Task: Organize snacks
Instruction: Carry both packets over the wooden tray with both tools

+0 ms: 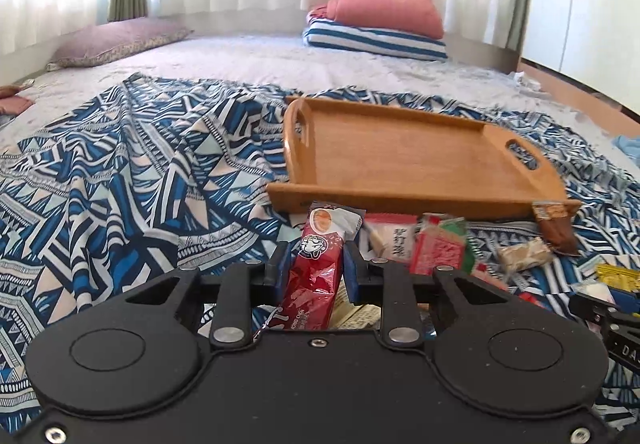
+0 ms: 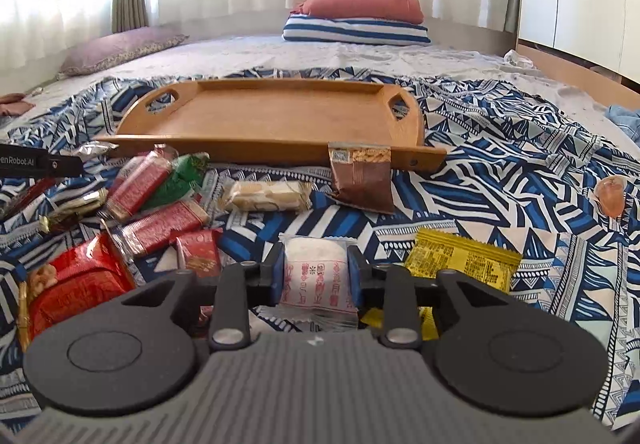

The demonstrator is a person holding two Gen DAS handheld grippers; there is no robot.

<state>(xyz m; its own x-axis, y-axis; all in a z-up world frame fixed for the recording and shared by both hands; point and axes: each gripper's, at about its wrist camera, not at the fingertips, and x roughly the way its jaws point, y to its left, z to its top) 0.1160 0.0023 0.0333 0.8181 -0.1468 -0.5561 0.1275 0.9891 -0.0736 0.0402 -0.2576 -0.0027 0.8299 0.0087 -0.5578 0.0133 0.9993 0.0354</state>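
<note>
The left gripper is clamped on a red snack packet just short of the wooden tray, while the right gripper pinches a white packet (red print) over the patterned cloth.

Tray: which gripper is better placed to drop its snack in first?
Probably left. The left gripper is shut on a red packet, lifted just short of the empty tray; the right gripper grips a white packet farther back.
</note>
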